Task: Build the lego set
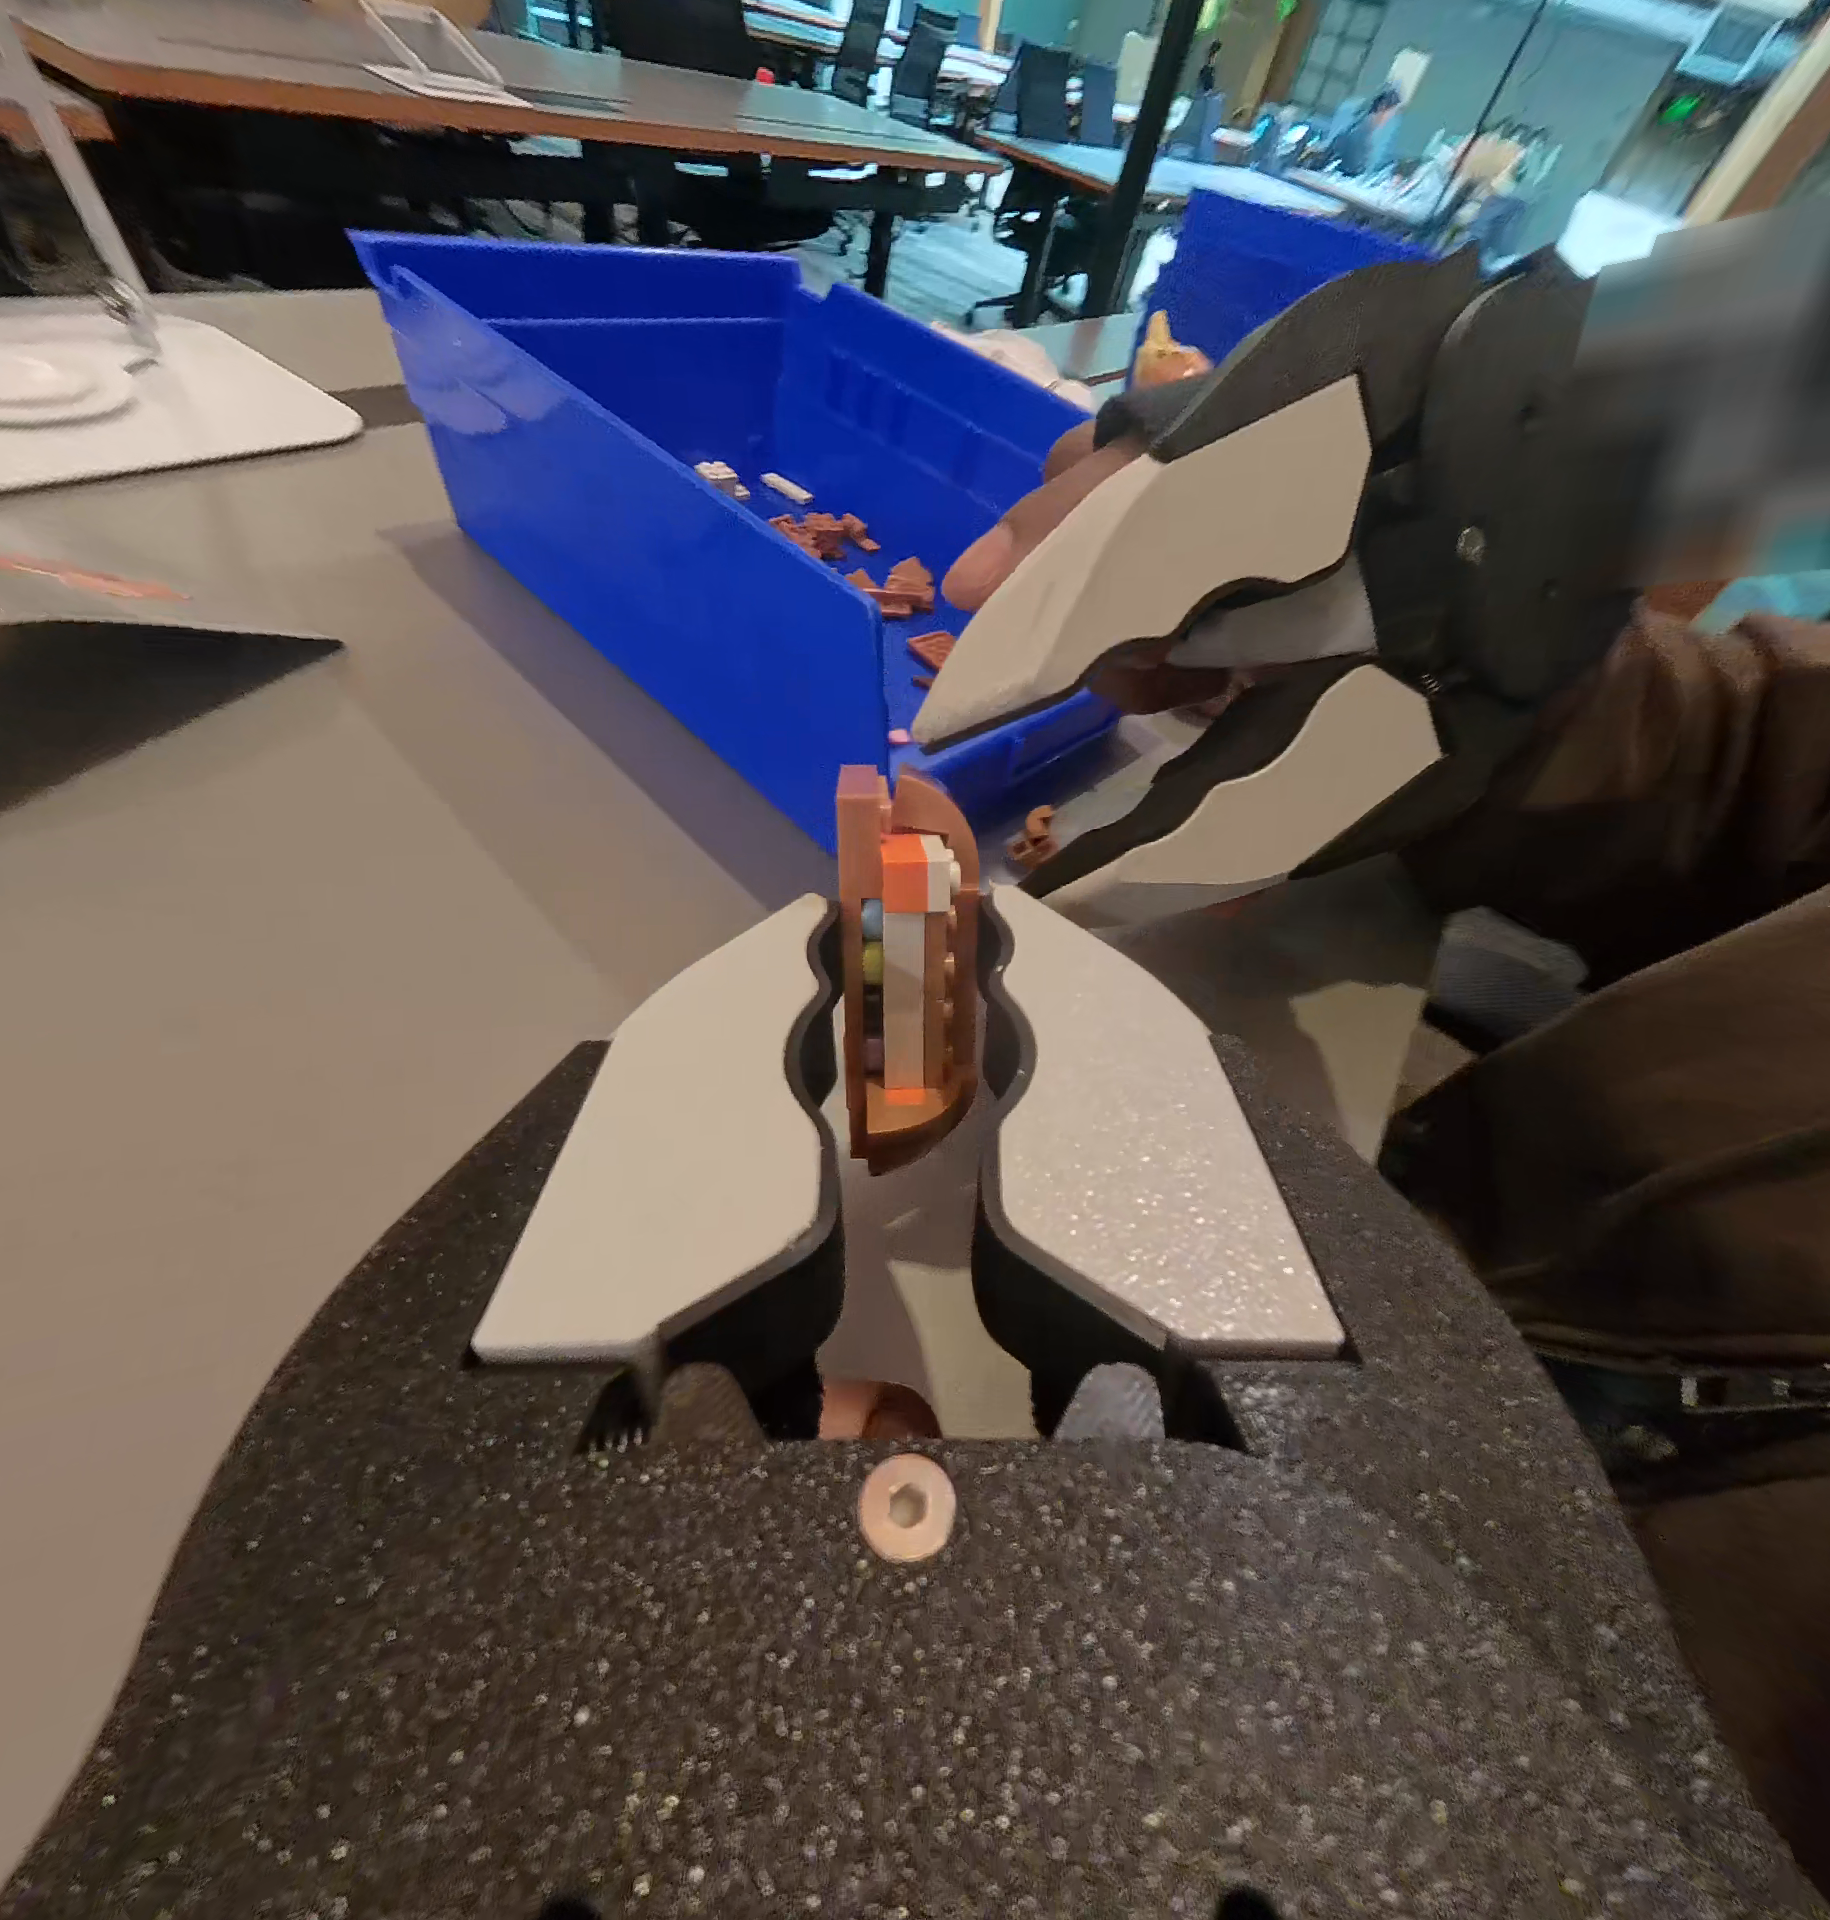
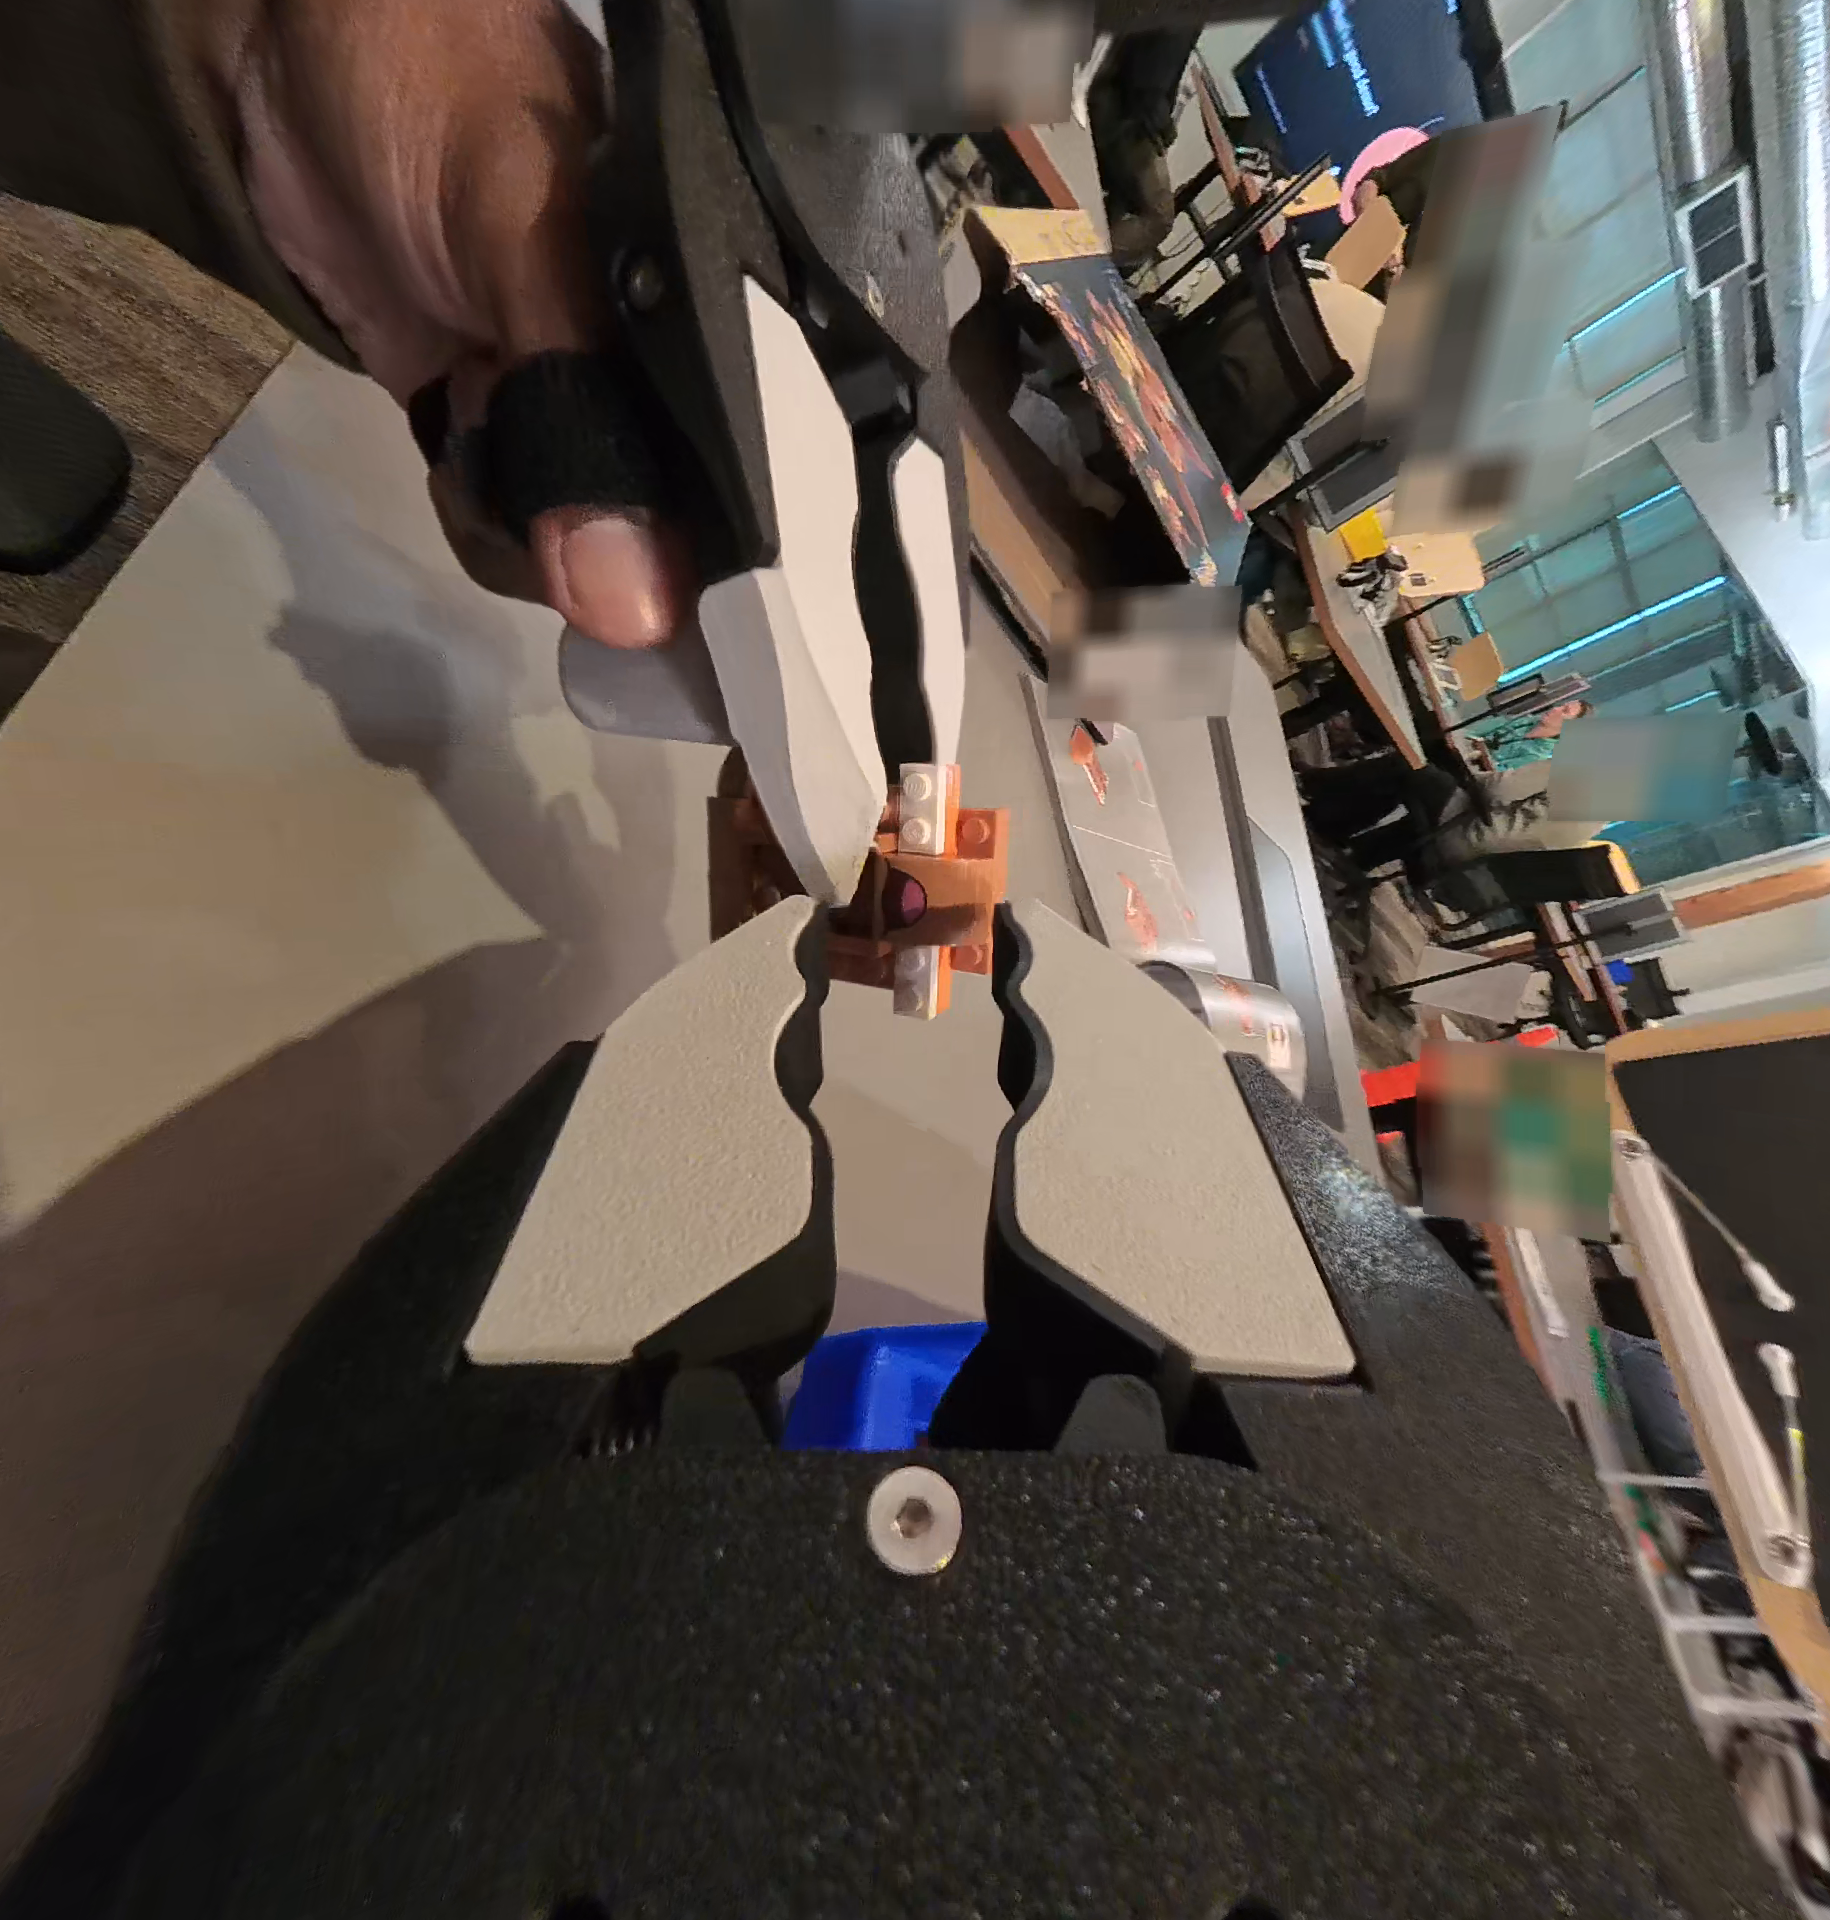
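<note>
My left gripper is shut on a small lego assembly of brown, orange and white pieces and holds it upright above the grey table. My right gripper comes in from the right, open, with its fingertips on either side of the assembly's top end. In the right wrist view, my right gripper is open and empty, with the assembly just beyond its tips. The left gripper reaches down from above, clamped on the assembly.
A blue bin with loose brown pieces stands behind the assembly. A small brown piece lies by its corner. A second blue bin is behind it. An instruction booklet and the set's box lie farther off. Both grippers' tips are close together, under 4 cm apart.
</note>
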{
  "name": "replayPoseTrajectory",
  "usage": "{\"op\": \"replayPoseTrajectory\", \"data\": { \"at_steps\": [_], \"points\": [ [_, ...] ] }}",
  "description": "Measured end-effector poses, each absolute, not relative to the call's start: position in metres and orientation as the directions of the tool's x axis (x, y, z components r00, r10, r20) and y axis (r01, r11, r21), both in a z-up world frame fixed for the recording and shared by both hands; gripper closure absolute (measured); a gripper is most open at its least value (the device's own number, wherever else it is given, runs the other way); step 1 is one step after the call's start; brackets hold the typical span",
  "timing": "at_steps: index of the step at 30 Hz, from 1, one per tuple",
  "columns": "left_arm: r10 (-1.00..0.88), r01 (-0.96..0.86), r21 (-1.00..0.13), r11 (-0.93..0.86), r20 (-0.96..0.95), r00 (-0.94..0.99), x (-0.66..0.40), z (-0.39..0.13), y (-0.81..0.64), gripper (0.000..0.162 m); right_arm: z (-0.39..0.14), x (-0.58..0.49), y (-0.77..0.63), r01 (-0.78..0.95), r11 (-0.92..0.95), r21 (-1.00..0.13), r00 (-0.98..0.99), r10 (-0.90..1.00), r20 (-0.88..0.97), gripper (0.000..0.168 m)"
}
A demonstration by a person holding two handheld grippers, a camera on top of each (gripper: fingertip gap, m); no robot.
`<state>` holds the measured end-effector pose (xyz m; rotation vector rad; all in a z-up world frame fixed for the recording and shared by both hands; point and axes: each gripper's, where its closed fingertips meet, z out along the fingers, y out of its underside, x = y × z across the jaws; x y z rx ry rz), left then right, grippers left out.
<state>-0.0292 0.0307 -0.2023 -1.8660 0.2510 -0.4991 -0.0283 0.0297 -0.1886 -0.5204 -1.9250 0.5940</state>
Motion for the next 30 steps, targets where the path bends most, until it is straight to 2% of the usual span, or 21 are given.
{"op": "replayPoseTrajectory", "data": {
  "at_steps": [7,17,30],
  "points": [
    [-0.489,0.265,-0.869,-0.418,0.461,0.740,-0.019,-0.206,0.030,0.138,-0.188,-0.023,0.030,0.138,0.673,-0.727,-0.474,0.689,0.548,0.143],
    [-0.518,0.228,-0.869,-0.439,0.452,0.726,-0.013,-0.215,0.031,0.138,-0.201,-0.020,0.032,0.244,0.589,-0.771,-0.541,0.742,0.395,0.148],
    [-0.571,0.210,-0.889,-0.406,0.426,0.701,-0.009,-0.212,0.027,0.132,-0.197,-0.018,0.030,0.246,0.504,-0.828,-0.540,0.780,0.315,0.150]
  ]
}}
